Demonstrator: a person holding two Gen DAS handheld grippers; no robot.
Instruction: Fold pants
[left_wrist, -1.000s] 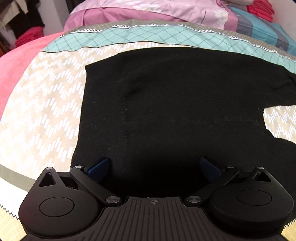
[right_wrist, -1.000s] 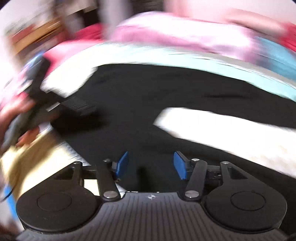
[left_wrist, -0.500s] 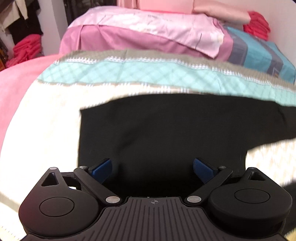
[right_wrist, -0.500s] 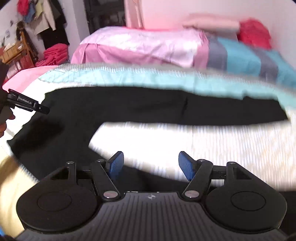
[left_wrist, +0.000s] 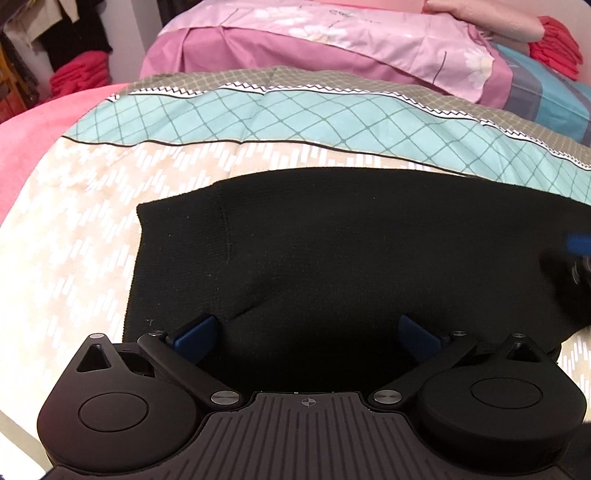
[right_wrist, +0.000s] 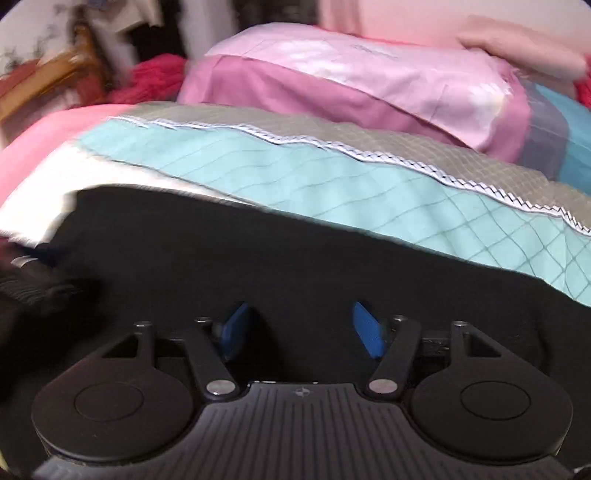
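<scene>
— Black pants lie flat on the bedspread; left gripper and right gripper hover over them, fingers spread, empty.
— Risk?
— Pinching bedspread too, likely.

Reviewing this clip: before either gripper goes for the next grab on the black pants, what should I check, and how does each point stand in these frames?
1. Left gripper open: ok, its blue pads stand wide apart with nothing between them.
2. Right gripper open: ok, pads apart, nothing held.
3. Black pants lying flat on the patterned bedspread: mostly ok, one shallow crease runs up from near the left gripper.
4. Waist edge visible for a grab: ok in the left wrist view, at the cloth's left side.
5. Leg ends located: cannot tell, they fall outside both views.
6. Grippers apart from each other: ok, the right one shows only at the far right edge of the left wrist view.
</scene>
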